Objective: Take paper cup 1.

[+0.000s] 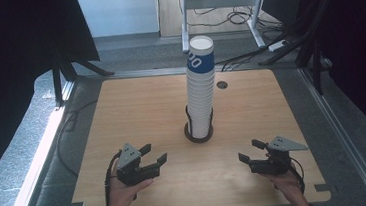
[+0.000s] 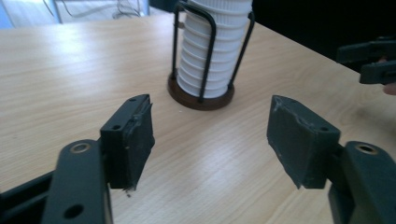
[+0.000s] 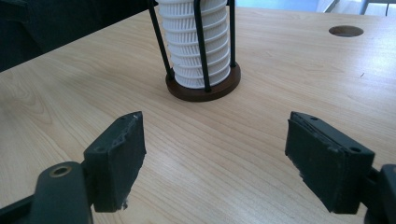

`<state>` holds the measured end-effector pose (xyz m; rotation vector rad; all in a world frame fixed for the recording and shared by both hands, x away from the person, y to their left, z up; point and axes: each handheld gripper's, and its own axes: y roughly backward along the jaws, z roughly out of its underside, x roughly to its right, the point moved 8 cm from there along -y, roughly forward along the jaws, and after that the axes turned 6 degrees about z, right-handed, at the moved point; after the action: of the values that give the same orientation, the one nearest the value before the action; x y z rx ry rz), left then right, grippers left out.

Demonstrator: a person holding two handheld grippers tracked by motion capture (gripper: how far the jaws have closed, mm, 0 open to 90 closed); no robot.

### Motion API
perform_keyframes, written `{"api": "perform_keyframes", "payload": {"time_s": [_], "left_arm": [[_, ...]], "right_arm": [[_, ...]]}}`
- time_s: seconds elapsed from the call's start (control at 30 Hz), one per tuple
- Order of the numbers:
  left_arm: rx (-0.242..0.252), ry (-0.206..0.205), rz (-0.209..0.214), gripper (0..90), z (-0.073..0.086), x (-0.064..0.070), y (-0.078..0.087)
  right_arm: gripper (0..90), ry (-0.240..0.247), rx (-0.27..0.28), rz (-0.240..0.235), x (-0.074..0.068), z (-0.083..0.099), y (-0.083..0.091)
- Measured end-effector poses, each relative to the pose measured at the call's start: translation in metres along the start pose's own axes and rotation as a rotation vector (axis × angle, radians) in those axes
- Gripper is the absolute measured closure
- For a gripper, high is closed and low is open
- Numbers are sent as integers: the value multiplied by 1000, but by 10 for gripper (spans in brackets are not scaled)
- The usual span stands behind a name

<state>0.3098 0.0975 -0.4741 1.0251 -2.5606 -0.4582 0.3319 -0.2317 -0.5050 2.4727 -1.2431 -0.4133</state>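
The left gripper (image 1: 156, 154) is held low over the near left part of the table (image 1: 136, 112), its 2 jaws spread wide with nothing between them; in the left gripper view only bare wood is seen between the pads (image 2: 135, 135). The right gripper (image 1: 249, 151) is held the same way at the near right, jaws also wide apart and empty, with bare wood between its pads (image 3: 119, 154) in the right gripper view. Both are pointed inward and forward, toward the middle of the table.

There, well apart from both grippers, a tall stack of cups (image 1: 201, 91) is stood in a holder (image 1: 199, 134) made of a dark round base and thin black upright wires. The cups are white and ribbed, nested closely, and the topmost 1 carries a blue band. The stack rises well above the wires and looks upright.

The step in hand is judged to be the approach: nothing is yet touched or gripped. For the next move, 1 gripper would probably need to be raised to the top of the stack so that the uppermost cup can be pinched at its rim, while the other may be needed to steady the lower cups or the holder. A light grip is called for, since thin cups are easily crushed and nested ones tend to lift together.
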Motion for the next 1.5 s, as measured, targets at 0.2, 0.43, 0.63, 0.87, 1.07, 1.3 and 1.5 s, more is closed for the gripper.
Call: {"api": "perform_keyframes", "payload": {"time_s": [0.2, 0.43, 0.63, 0.87, 1.07, 1.3, 1.5], "left_arm": [[-5, -37, 7, 279, -19, 0, -14], [0, -55, 41, 203, -45, 3, -38], [25, -80, 94, 147, -72, 6, -53], [26, -84, 115, 148, -88, 4, -66], [26, -99, 98, 144, -101, 4, -78], [15, -156, 82, 115, -121, 5, -90], [18, -153, 101, 116, -131, 8, -100]], "right_arm": [[207, 8, -14, 17, 4, 2, -3], [209, 5, -12, 28, 6, 3, 2], [216, 2, -19, 36, 8, 9, 8], [217, 5, -28, 37, 6, 13, 9], [217, 8, -28, 43, 6, 14, 12], [218, 15, -41, 44, 5, 16, 13], [219, 22, -57, 36, 2, 18, 10]]}}
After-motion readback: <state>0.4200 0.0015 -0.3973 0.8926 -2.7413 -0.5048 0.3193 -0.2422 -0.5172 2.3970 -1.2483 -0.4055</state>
